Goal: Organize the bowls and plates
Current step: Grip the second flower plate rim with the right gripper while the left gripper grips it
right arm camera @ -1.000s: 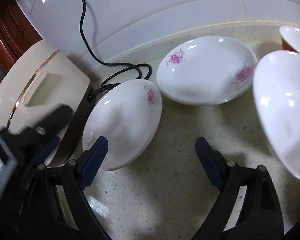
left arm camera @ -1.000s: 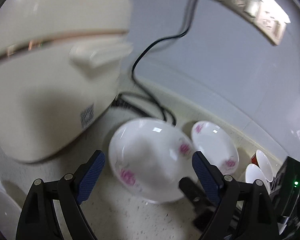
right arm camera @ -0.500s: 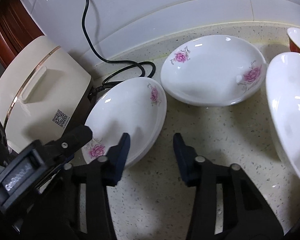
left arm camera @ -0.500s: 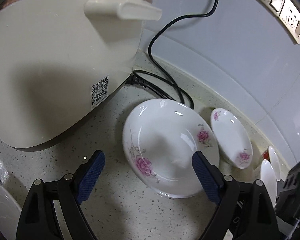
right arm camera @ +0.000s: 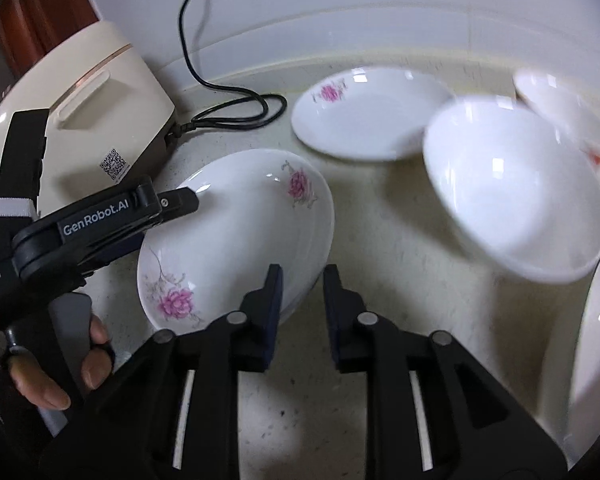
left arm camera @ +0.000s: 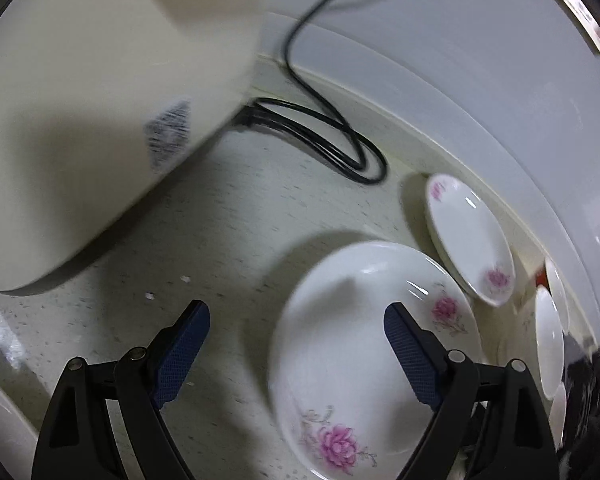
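The right gripper [right arm camera: 298, 312], wide apart a second ago, has narrowed and is now opening a little again, its fingers empty just beside the near rim of the flowered plate [right arm camera: 236, 236] on the tabletop [right arm camera: 380, 264]. The left gripper [left arm camera: 296, 352] stays wide open and has come lower, straddling that plate's left rim without touching it. I judge no plate lifted yet; stacking remains ahead.

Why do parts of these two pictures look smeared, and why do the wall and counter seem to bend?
Left wrist view: the rice cooker and its code label are streaked by motion blur. Right wrist view: the plain white bowl is smeared, while the flowered plate stays sharp. Both views: the fisheye lens bows the backsplash edge, with dark corners.
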The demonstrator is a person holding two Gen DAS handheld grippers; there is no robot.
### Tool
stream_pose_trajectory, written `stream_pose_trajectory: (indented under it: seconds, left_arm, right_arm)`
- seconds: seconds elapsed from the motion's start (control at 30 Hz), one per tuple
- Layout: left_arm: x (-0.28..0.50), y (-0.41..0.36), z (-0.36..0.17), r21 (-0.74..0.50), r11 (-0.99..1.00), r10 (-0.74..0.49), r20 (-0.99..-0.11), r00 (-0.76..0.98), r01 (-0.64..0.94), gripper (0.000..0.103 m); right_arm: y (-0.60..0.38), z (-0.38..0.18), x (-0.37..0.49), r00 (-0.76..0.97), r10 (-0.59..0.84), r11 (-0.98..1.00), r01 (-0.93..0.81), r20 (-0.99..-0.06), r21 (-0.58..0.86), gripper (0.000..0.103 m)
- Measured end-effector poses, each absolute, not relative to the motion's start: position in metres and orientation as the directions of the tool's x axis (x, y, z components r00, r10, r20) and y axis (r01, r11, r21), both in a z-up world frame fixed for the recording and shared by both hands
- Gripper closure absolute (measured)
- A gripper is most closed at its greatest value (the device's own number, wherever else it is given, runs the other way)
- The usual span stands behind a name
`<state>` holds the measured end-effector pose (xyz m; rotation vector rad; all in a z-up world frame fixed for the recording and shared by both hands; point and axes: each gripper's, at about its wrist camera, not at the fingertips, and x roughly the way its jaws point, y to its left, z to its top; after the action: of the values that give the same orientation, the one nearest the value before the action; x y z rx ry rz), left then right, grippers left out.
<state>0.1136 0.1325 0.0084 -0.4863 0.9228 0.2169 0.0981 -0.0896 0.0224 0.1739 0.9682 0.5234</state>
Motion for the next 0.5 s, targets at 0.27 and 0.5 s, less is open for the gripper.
stream_pose_trajectory:
  seconds: [0.27,0.5]
  left_arm:
    - [0.1088,0.1216,0.0079,-0.224,0.904,0.047,-0.795,0.605,-0.365,0.044]
    - [0.1086,0.1238,0.007,-0.216,0.91,0.051,-0.788,0.613,-0.354,0.049]
  right_arm:
    - [-0.0943,0.0233,0.1007,0.478,0.553,0.833,-0.324,-0.683,0.448,0.028]
    - [-0.0943,0.0252,0.1032,0.461,0.567,0.824,-0.325,-0.683,0.465,0.024]
